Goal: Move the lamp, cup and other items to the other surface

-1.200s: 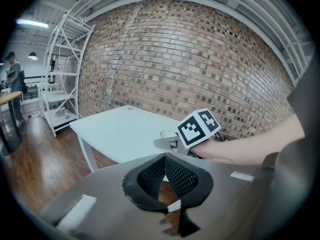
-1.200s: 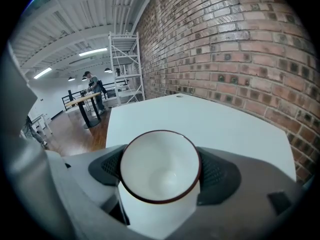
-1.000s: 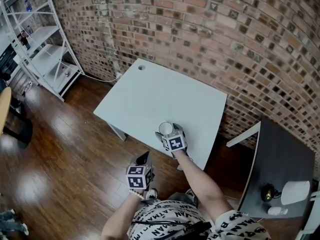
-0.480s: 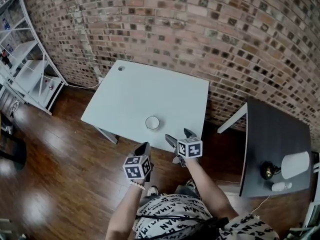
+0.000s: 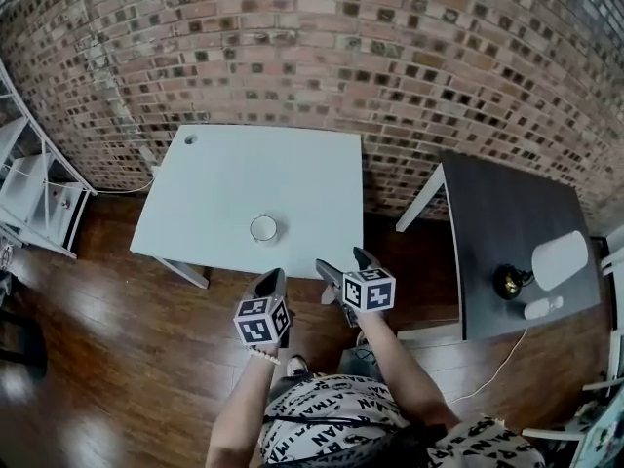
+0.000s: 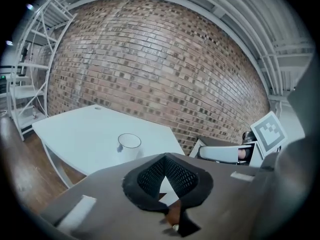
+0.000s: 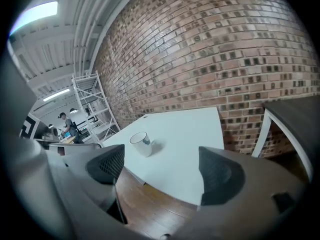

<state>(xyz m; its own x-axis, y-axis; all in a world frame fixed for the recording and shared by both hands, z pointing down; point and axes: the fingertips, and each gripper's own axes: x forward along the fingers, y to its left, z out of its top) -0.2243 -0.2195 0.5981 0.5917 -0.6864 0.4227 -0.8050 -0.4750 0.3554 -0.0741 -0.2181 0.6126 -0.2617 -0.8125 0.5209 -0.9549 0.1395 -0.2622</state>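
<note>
The lamp (image 5: 560,259) on the dark tabletop (image 5: 497,222) shows small and far to the right; its dark base and pale head can be made out, little more. A small white thing (image 5: 542,307) lies just beside it, too small to tell what it is. In the left gripper view, the other gripper's marker cube covers part of that tabletop.

The cup (image 5: 263,228) stands upright on the white tabletop (image 5: 244,174), near its front edge. Its inside looks plain white, with nothing seen in it.

The left gripper (image 6: 166,174) has its jaws together, holding nothing. The right gripper (image 7: 162,173) has its jaws wide apart, with only floor and tabletop between them. Both hang short of the cup.
</note>
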